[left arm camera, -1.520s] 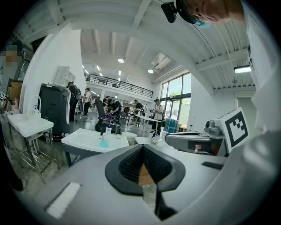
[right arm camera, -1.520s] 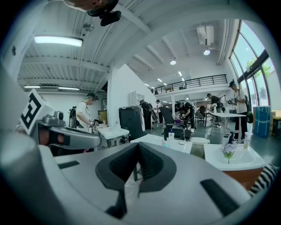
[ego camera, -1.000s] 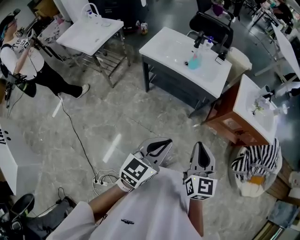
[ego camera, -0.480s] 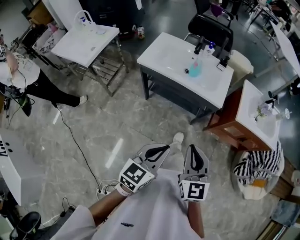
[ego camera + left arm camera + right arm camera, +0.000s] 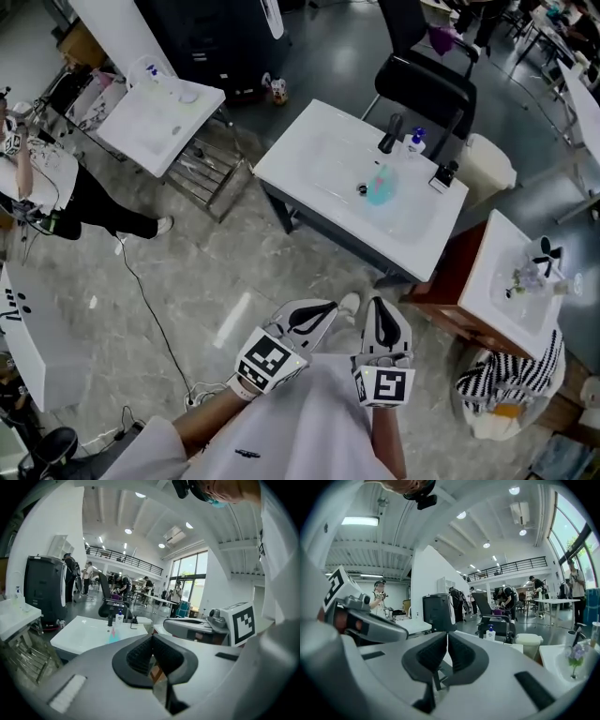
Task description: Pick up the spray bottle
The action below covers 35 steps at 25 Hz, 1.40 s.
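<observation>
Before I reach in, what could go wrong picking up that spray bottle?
The left gripper and right gripper are both shut; one must open first. The spray bottle sits in the basin near the black faucet and a pump bottle; a wide approach could knock them.

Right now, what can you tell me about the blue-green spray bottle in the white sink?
The spray bottle is small and far off, so fine details blur. Its body looks like see-through blue-green plastic, with a paler, pinkish top. It seems to stand upright in the basin of the white sink, beside the dark drain and in front of the black tap. Only the sink touches it.
</observation>
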Each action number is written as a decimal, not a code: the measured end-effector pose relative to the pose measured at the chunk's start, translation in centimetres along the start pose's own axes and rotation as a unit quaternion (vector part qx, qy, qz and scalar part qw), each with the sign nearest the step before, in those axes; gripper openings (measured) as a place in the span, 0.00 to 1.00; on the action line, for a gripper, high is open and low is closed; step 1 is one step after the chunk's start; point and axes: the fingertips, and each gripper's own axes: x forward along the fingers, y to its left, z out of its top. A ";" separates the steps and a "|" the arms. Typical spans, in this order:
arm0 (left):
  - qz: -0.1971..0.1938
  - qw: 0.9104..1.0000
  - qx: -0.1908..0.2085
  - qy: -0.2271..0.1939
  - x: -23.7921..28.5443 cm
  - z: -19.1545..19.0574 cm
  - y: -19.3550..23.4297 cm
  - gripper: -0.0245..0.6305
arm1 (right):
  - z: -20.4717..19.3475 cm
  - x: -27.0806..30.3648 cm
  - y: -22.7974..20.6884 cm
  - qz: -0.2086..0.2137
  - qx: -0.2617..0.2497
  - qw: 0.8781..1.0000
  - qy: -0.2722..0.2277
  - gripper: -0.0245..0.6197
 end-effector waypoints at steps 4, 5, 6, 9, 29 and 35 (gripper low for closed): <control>0.013 1.000 0.010 0.006 6.6 3.4 2.1 0.03 | 1.9 5.3 -6.0 0.029 -0.007 1.000 -0.003 0.05; 0.016 1.000 0.010 0.008 8.3 4.1 2.7 0.03 | 2.5 6.5 -7.6 0.032 -0.008 0.999 -0.006 0.05; 0.019 1.000 0.008 0.013 9.8 4.7 3.3 0.03 | 3.0 7.6 -9.0 0.034 -0.008 0.999 -0.008 0.05; 0.025 1.000 0.004 0.016 13.8 6.7 4.7 0.03 | 3.8 10.0 -12.9 0.038 -0.003 0.999 -0.009 0.05; -0.040 0.999 0.022 0.023 23.1 11.7 11.8 0.03 | 5.3 17.0 -20.7 -0.044 0.021 0.999 0.005 0.05; -0.042 0.999 0.011 0.030 24.1 11.4 13.9 0.03 | 5.3 18.3 -21.1 -0.059 0.015 0.998 0.009 0.05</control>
